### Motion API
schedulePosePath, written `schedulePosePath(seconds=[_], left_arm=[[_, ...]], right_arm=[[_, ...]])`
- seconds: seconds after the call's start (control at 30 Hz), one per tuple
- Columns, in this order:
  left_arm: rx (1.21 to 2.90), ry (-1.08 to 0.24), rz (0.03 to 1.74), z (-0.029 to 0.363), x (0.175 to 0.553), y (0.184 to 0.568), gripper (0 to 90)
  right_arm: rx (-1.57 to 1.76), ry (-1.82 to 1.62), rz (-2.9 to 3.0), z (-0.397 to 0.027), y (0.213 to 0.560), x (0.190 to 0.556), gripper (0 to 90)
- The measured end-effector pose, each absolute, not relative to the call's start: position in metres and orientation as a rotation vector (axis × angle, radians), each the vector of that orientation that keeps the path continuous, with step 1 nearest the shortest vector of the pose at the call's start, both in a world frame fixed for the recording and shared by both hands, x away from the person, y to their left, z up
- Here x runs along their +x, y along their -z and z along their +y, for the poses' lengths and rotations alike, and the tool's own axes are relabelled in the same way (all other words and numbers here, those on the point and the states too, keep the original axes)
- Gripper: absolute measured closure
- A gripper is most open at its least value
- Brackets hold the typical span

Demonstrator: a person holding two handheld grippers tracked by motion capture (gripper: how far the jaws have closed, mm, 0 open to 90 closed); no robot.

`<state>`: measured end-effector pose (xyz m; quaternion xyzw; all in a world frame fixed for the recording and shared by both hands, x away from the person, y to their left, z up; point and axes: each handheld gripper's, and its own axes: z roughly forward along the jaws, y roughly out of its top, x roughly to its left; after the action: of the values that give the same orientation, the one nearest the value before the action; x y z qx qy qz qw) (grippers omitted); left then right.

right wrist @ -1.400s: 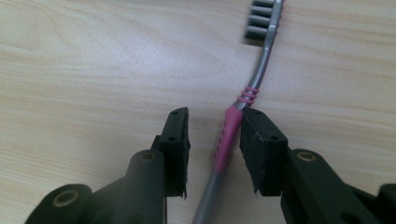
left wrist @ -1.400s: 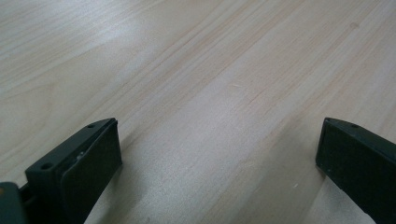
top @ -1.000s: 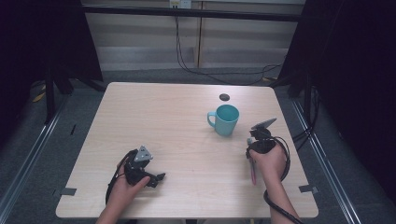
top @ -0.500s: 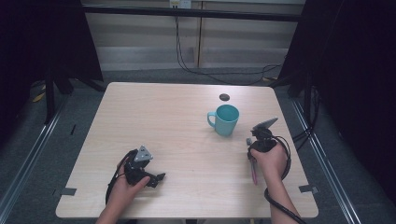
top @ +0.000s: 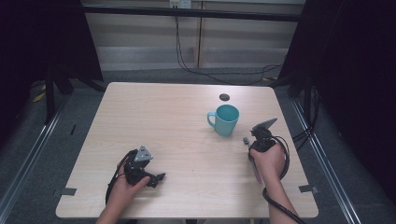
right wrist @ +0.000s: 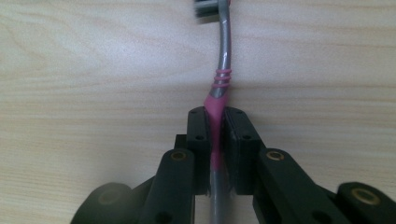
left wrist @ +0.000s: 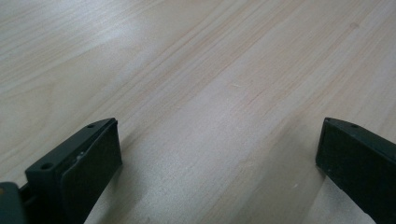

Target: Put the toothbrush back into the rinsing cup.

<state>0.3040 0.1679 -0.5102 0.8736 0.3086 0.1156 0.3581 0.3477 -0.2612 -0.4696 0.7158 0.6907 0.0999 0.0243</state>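
Pale wooden table [top: 187,140], dark curtains either side, cables trailing down the back wall. At far left, left gripper [top: 148,175] resting low near the front edge, jaws spread wide apart over bare wood grain [left wrist: 210,116], holding nothing. Further right, past the middle, teal mug [top: 225,119] standing upright, handle turned to the left, looks empty from above. Just behind it, small dark round spot [top: 224,97] on the tabletop, too small to identify. Right of the mug, right gripper [top: 249,140] clamped tight on a toothbrush [right wrist: 221,70]: pink grip section pinched between the pads, grey neck curving forward, bristle head [top: 245,139] near the mug's base but apart from it, pink tail end [top: 256,173] sticking out below the hand.

Judging from that: pick-up done, brush secured in the grip and carried close to the mug. Probably left: raising the brush, tipping it upright over the rim, lowering it in, then letting go. Nothing in the mug yet.
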Motion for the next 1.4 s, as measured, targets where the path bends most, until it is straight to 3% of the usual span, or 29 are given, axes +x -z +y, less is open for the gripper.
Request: schedulePosePath(seconds=[1.4], left_arm=[[2.254,-0.298,0.796,0.168,0.304,0.510,0.0]], right_arm=[[2.163,-0.505,2.069,-0.277,0.432,0.343,82.9]])
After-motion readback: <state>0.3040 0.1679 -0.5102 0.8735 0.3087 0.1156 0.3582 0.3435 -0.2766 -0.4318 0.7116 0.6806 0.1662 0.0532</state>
